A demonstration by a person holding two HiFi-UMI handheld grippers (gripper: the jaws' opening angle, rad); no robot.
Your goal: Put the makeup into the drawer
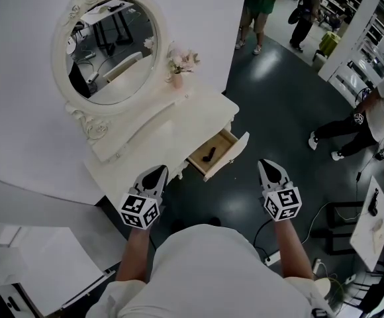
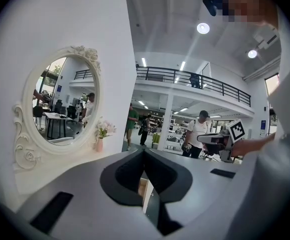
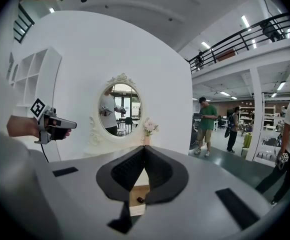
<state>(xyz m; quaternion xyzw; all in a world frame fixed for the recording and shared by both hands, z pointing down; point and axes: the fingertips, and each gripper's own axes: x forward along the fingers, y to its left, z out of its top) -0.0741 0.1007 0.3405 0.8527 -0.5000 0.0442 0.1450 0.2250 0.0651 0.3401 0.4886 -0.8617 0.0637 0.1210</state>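
While the dark makeup (image 1: 209,154) lies inside the open drawer (image 1: 237,150) of the white surface (image 1: 179,128), the left tool (image 1: 157,171) and right tool (image 1: 269,165) hover well back, both pressed together and empty; a lopsided push could jam that drawer.

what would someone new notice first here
The ornate oval mirror on the white dressing table at upper left draws the eye first, with a small vase of pink flowers at its right. Just below, the table's drawer stands open with a small dark makeup item lying inside. Nearest the camera, the left gripper and right gripper are both shut and empty.
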